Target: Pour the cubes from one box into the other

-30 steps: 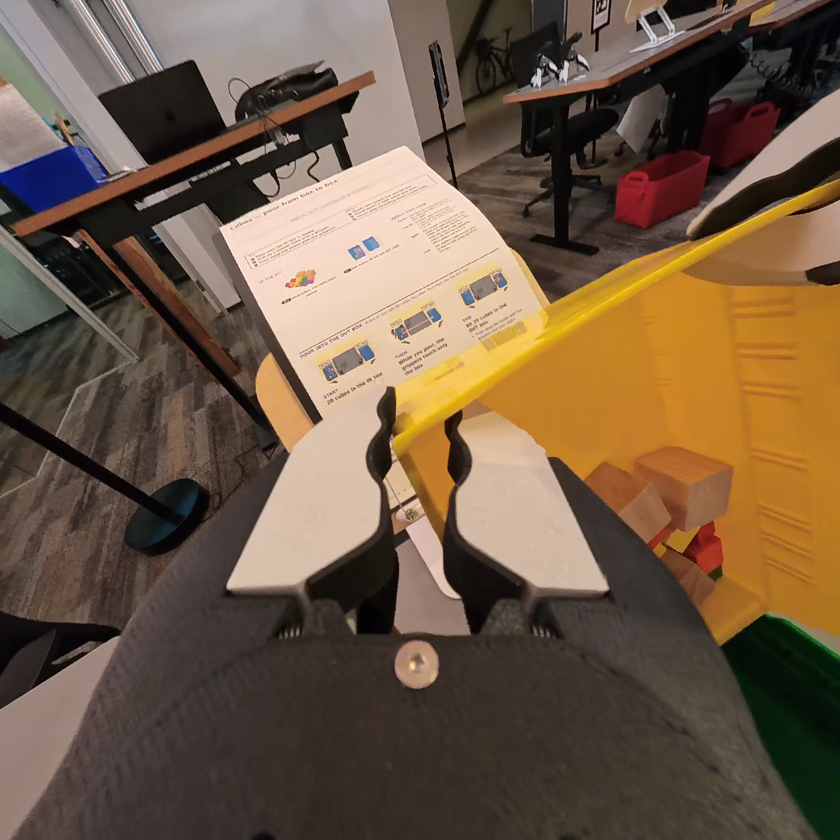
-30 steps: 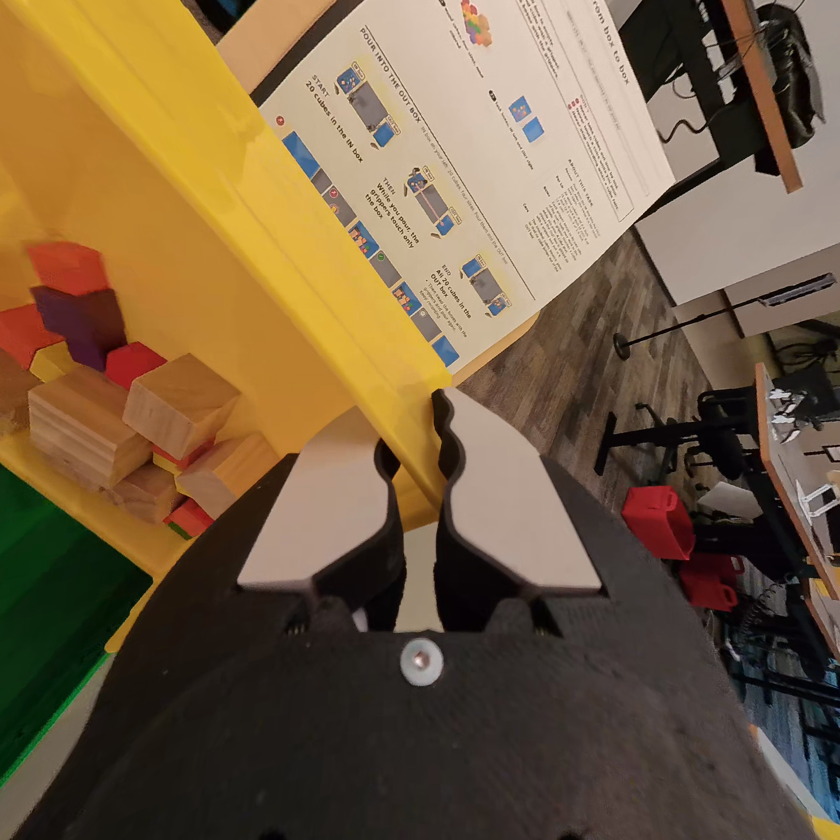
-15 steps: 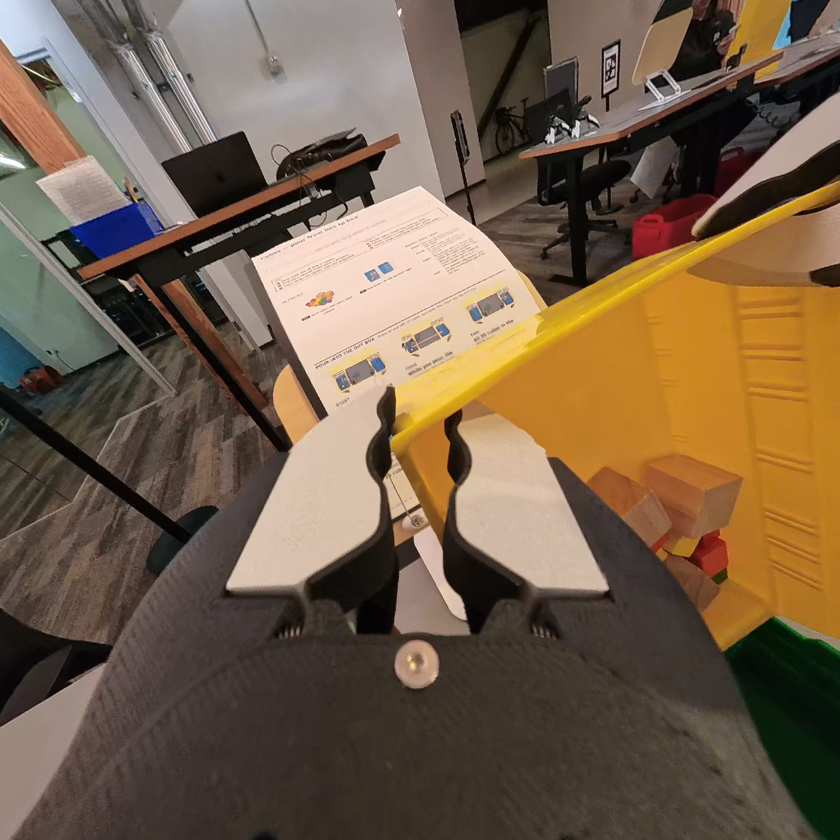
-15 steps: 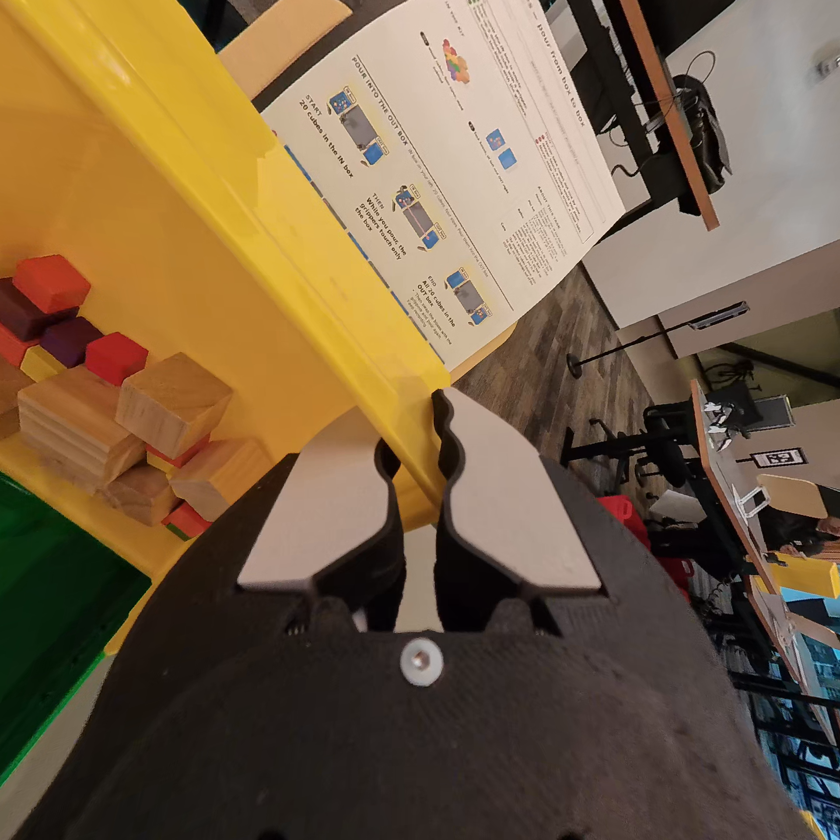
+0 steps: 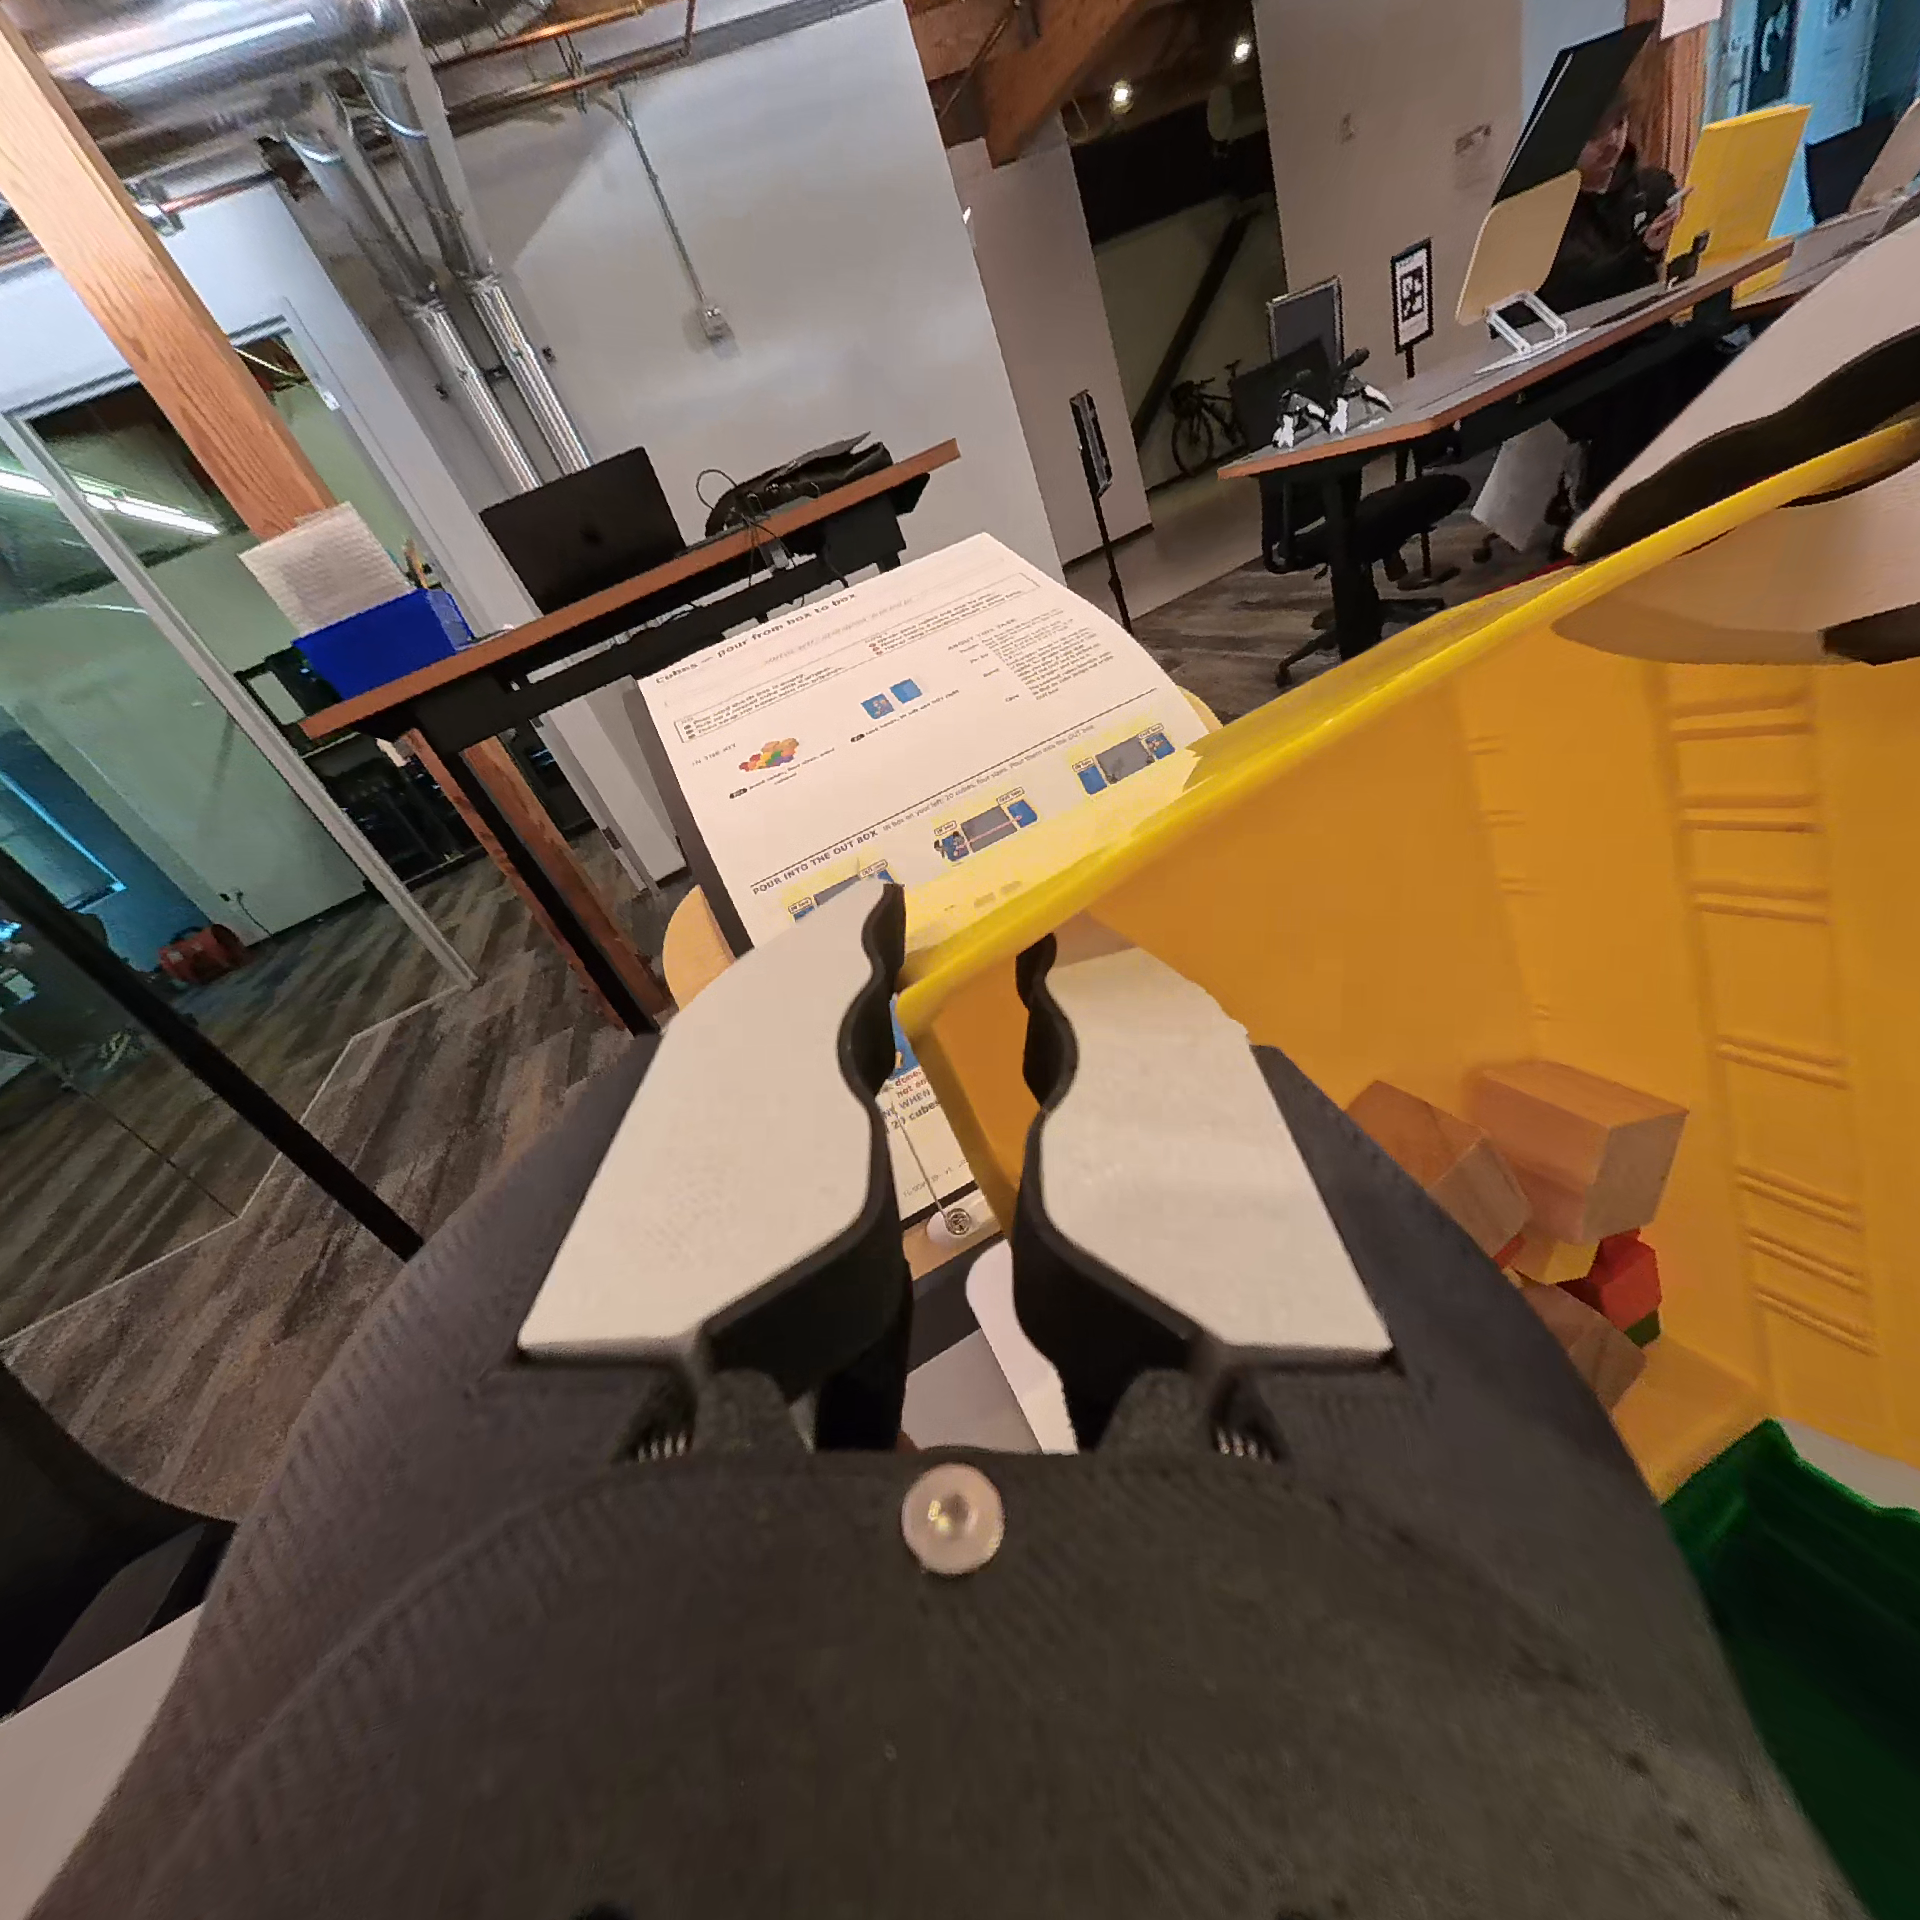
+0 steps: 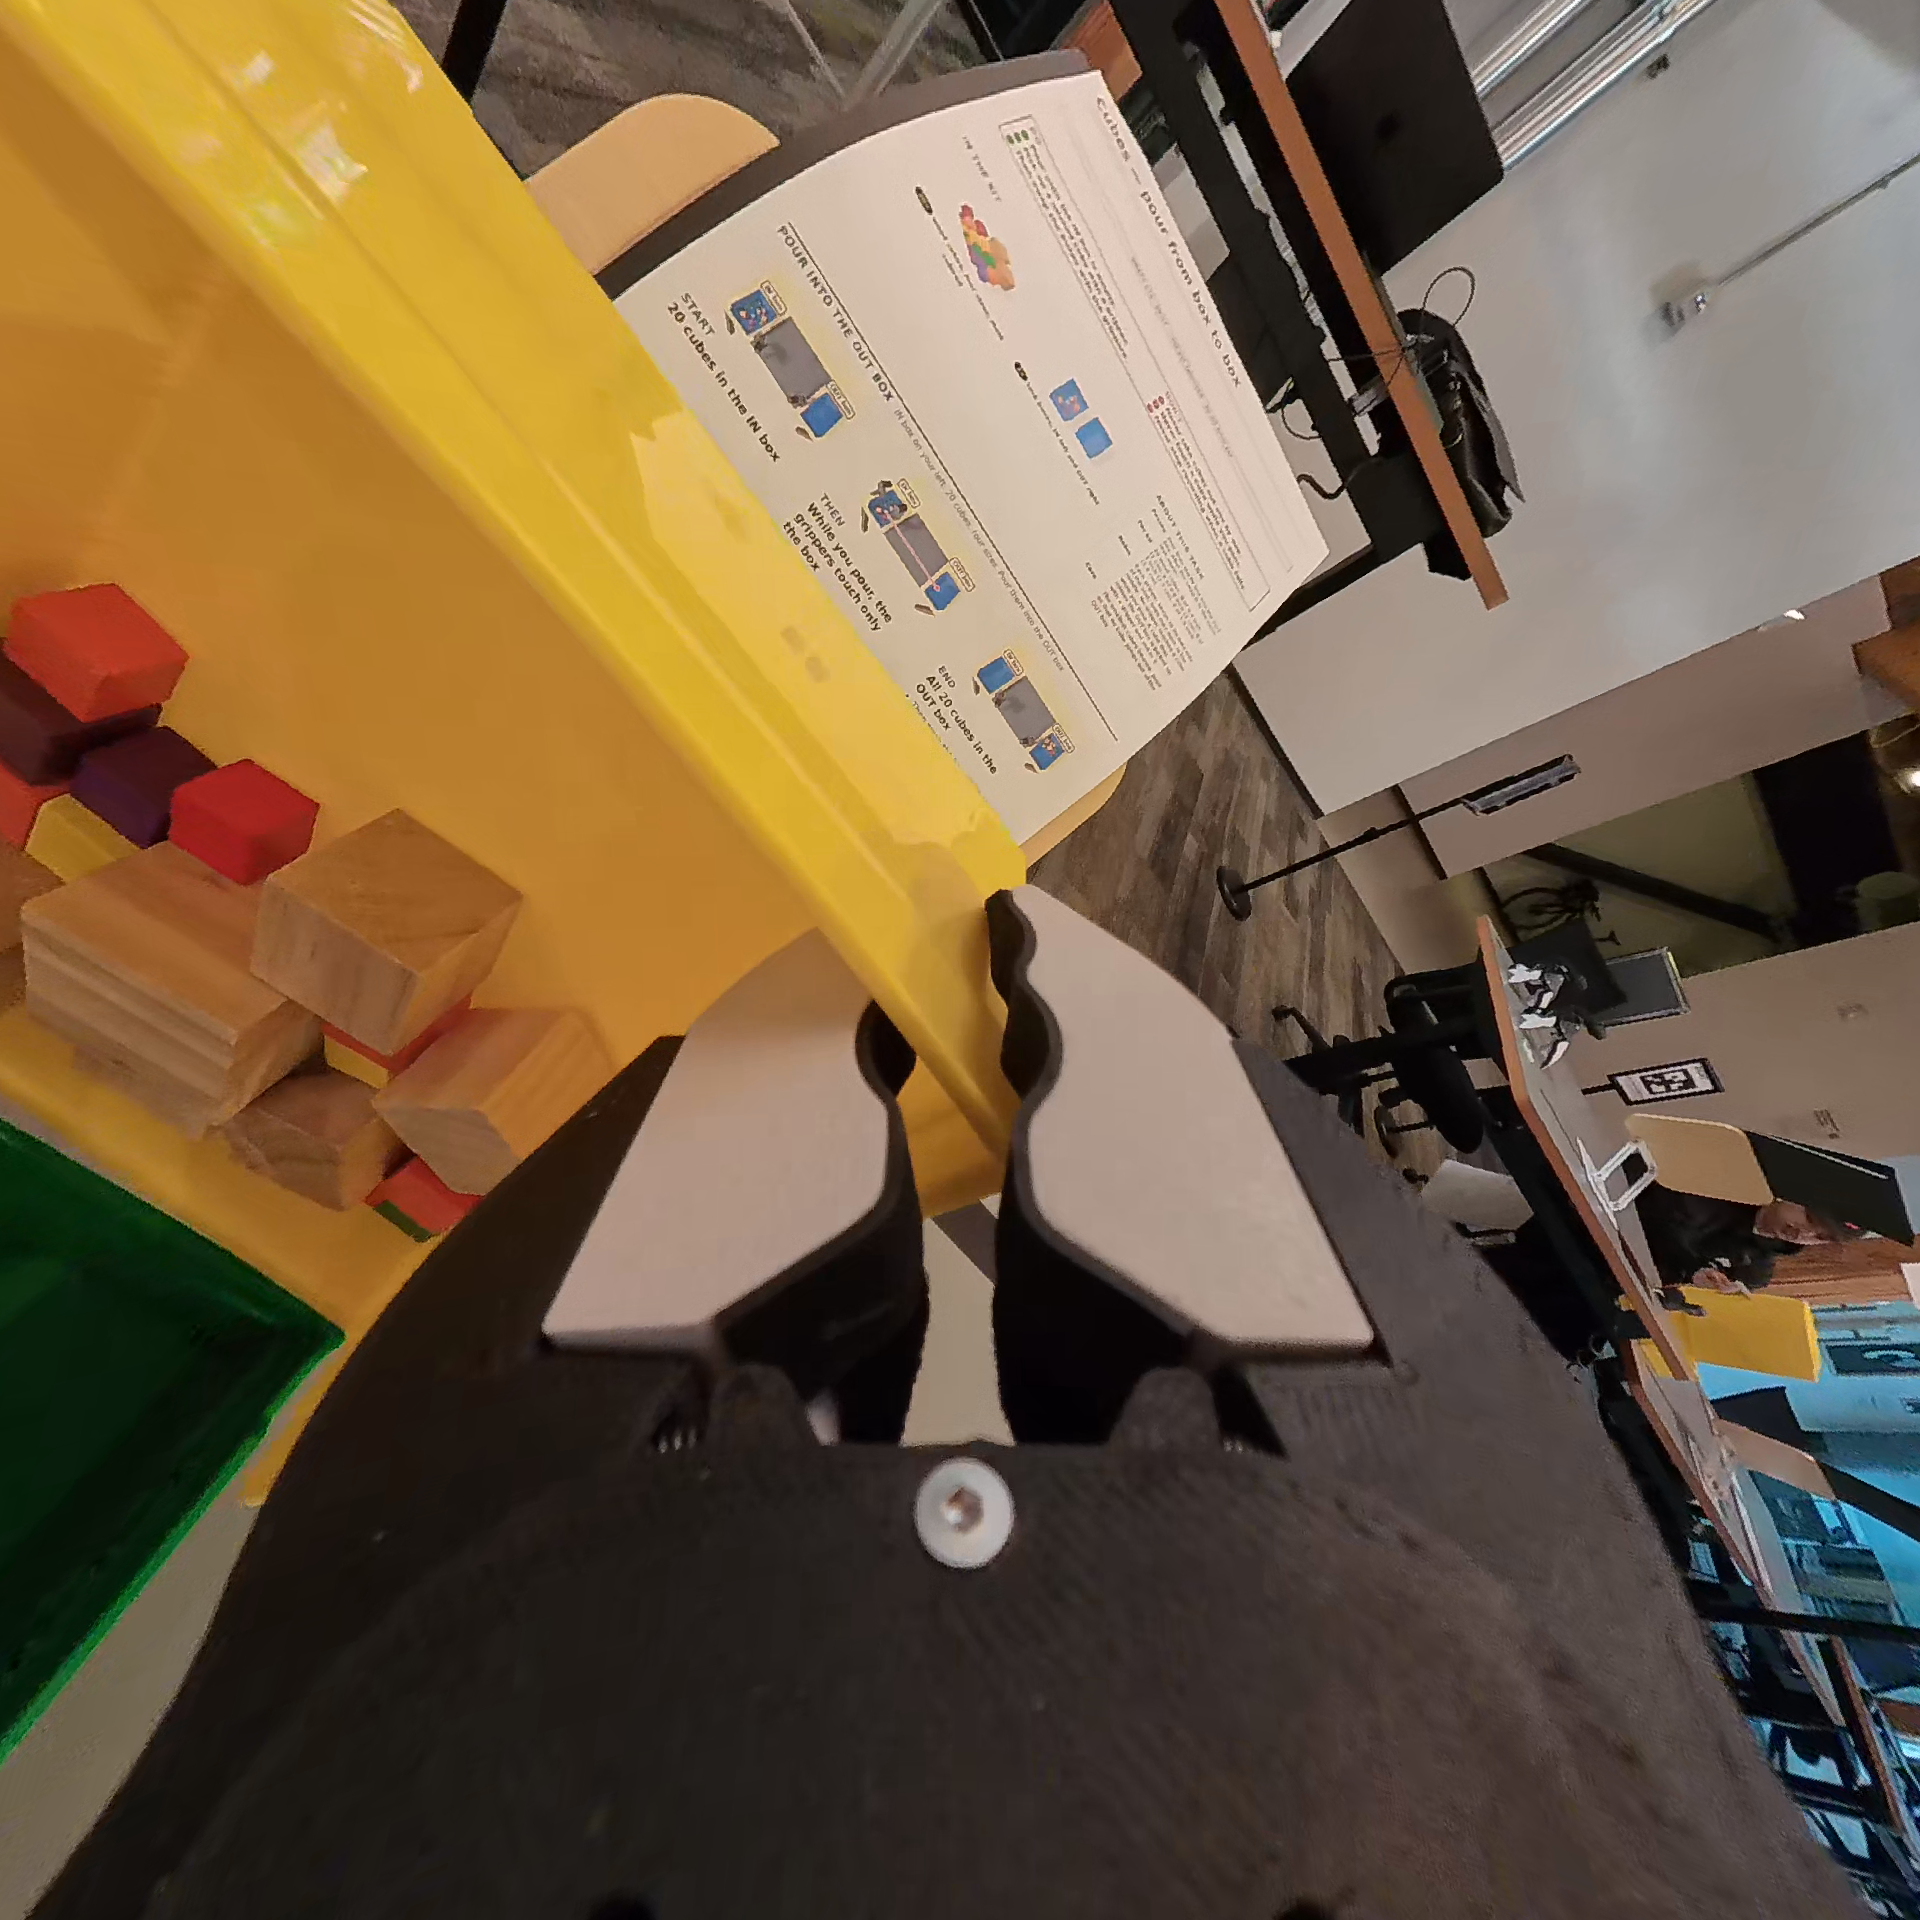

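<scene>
Left gripper [image 5: 961, 961] clamped on yellow box [image 5: 1403, 935] rim | right gripper [image 6: 951, 982] likewise | box tilted, cubes [image 6: 260, 966] piled low, probably over green box [image 6: 114, 1351]

Box [image 6: 364, 468]: plain yellow. Second box [image 6: 125, 1351], lower left of frame: green. Cubes [image 6: 384, 935]: bare wood grain, red, purple, yellow. Gripper fingers [image 5: 727, 1143]: grey faces, black edges.

Grey plank floor [image 5: 312, 1195], white walls [image 5: 790, 312], wood-topped desks [image 5: 644, 634] (black legs).
</scene>
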{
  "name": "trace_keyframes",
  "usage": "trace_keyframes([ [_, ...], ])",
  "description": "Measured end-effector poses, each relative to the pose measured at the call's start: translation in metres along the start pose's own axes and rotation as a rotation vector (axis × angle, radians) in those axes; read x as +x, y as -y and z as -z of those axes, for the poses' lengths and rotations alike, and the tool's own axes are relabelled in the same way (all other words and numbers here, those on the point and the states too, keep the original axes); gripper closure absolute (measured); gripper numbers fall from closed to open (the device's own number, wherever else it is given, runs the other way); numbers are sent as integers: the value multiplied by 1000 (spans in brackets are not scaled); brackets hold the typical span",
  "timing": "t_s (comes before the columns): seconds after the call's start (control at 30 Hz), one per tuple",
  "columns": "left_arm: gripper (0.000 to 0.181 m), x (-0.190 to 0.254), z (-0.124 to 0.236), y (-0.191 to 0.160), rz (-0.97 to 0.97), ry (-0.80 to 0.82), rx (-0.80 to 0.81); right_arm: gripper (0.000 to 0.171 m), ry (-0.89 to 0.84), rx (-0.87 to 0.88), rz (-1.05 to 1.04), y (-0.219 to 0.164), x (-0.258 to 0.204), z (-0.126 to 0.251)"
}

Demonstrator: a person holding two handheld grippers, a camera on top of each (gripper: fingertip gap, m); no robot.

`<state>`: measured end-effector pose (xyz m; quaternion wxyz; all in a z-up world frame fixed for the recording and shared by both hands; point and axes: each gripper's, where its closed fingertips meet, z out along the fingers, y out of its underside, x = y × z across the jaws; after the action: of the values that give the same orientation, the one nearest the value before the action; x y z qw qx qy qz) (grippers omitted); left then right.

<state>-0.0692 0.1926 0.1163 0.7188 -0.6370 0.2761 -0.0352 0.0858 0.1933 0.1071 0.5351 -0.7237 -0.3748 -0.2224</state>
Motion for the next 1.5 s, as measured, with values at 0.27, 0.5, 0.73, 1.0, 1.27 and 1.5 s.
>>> trace_keyframes([
  [0.27, 161, 3, 11, 3, -15, 19, 36, 164, -29, 34, 11, -1, -3, 9],
  [0.5, 161, 5, 19, 3, -21, 32, 58, 163, -46, 58, 26, 1, -6, 14],
  [0.73, 161, 6, 27, -1, -12, 50, 85, 164, -70, 78, 51, 2, -11, 19],
  [1.0, 161, 10, 35, 2, -36, 65, 116, 164, -81, 102, 45, -1, -14, 23],
  [1.27, 161, 11, 40, 7, -55, 79, 141, 164, -109, 119, 50, 1, -14, 29],
  [1.5, 161, 11, 49, 14, -69, 96, 176, 165, -157, 137, 68, 4, -14, 39],
])
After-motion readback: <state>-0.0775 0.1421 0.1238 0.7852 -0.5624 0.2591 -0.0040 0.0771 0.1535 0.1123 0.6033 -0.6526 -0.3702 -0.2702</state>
